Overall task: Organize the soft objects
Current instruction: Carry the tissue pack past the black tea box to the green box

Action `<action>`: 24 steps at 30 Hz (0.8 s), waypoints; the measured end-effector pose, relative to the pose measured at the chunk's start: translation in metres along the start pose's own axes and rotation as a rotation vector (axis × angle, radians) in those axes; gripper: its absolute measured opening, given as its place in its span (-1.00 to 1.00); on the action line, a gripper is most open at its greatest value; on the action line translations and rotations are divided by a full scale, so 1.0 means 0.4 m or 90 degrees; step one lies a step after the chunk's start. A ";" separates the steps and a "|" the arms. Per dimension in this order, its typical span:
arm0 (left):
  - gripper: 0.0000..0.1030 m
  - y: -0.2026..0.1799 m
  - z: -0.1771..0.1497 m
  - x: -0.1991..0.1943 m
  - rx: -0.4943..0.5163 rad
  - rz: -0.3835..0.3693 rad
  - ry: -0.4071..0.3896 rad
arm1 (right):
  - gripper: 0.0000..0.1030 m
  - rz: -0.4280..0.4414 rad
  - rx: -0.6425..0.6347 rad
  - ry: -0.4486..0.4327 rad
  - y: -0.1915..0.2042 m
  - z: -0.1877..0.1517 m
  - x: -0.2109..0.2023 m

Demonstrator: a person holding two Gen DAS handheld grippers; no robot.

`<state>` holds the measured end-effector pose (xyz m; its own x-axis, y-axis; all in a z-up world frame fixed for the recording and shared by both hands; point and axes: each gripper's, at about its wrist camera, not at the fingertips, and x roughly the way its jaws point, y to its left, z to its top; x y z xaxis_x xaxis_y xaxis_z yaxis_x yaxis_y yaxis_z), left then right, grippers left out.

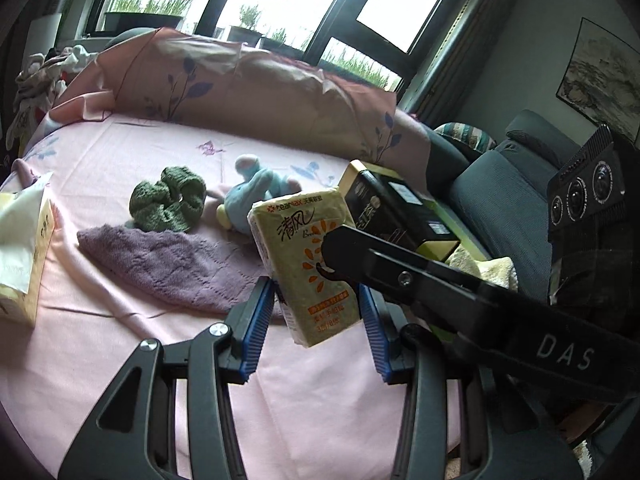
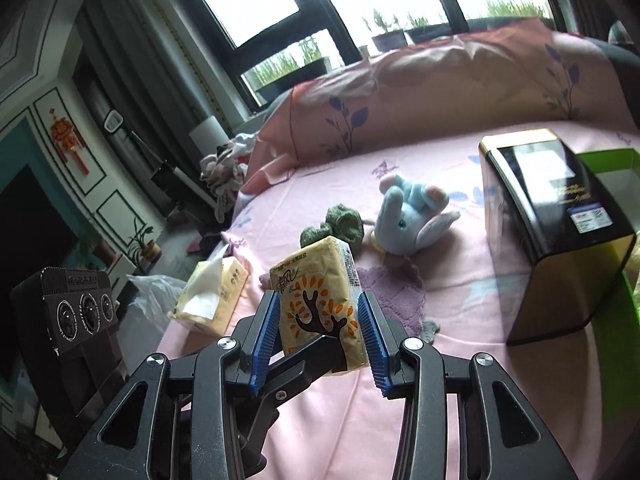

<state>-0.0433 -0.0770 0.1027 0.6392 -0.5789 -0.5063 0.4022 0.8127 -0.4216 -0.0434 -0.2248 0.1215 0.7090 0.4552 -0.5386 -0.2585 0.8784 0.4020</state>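
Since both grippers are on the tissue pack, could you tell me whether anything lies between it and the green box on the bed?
Yes: the black and gold box stands between the tissue pack and the green box, blocking the direct line.

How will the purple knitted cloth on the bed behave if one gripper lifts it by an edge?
The purple knitted cloth lies flat and follows the sheet's wrinkles, so it probably drapes limp. Its open lacy knit looks light and may snag on the ribbed pads. Rolling seems unlikely.
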 end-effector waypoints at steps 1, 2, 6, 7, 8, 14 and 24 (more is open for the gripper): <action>-0.19 -0.009 0.002 -0.004 0.005 -0.007 -0.011 | -0.15 -0.004 -0.008 -0.013 0.001 0.003 -0.017; -0.19 -0.021 0.004 -0.005 0.011 -0.012 -0.019 | -0.15 -0.008 -0.017 -0.025 0.003 0.004 -0.033; -0.19 -0.078 0.013 -0.013 0.053 -0.019 -0.049 | -0.15 -0.029 -0.040 -0.061 0.006 0.010 -0.092; -0.18 -0.094 0.014 -0.014 0.066 -0.018 -0.055 | -0.15 -0.035 -0.047 -0.070 0.009 0.011 -0.104; -0.18 -0.109 0.016 -0.015 0.077 -0.017 -0.061 | -0.15 -0.041 -0.054 -0.079 0.010 0.012 -0.116; -0.18 -0.183 0.026 0.005 0.098 -0.048 -0.077 | -0.15 -0.057 -0.043 -0.126 -0.028 0.024 -0.190; -0.16 -0.363 0.056 0.107 0.173 -0.107 -0.067 | -0.15 -0.073 0.035 -0.214 -0.170 0.031 -0.332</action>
<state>-0.0597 -0.2182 0.1590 0.6078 -0.7076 -0.3604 0.6585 0.7028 -0.2694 -0.1119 -0.3469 0.1749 0.9100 0.2731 -0.3120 -0.1363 0.9076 0.3970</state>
